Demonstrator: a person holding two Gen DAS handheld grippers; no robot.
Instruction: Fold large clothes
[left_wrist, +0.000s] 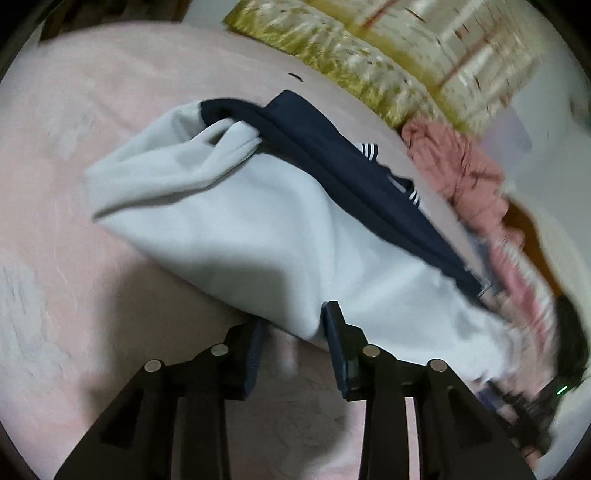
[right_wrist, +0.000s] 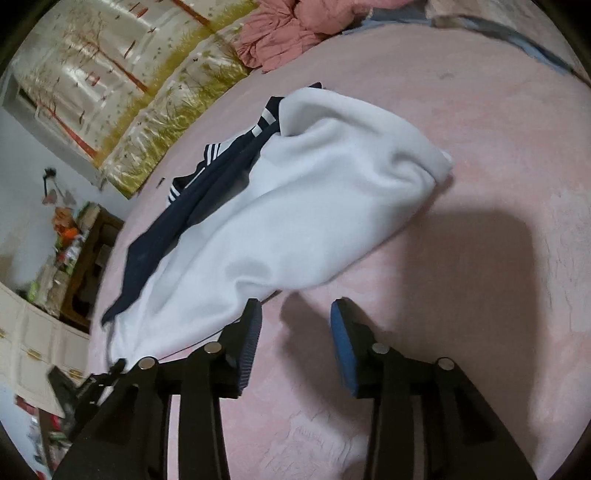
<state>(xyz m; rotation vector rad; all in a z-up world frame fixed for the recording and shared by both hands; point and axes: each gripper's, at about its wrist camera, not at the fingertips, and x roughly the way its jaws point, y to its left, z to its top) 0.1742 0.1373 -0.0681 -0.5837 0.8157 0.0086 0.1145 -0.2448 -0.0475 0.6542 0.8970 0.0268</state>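
- Your large white fleece garment with navy panels and white-striped trim (left_wrist: 251, 229) lies in a rumpled heap on the pale pink plush bed cover (left_wrist: 74, 155), roughly mid-bed, the navy part bunched along its far side.
- Your left tool (left_wrist: 295, 332) stands partly open at the garment's near hem; a fold of white cloth hangs down between its blue pads (left_wrist: 334, 343), but whether the pads pinch it cannot be told.
- Your right tool (right_wrist: 295, 325) is also partly open, nothing between its pads; only bare pink cover shows in the gap. Its left finger (right_wrist: 251, 332) sits just at the white garment's (right_wrist: 295, 206) near edge.
- A crumpled salmon-pink cloth (right_wrist: 280, 29) lies at the head of the bed, against the glossy padded headboard printed with trees and golden grass (right_wrist: 122, 96).
- In the right wrist view, a cluttered dark wooden shelf (right_wrist: 85, 251) stands beside the bed.
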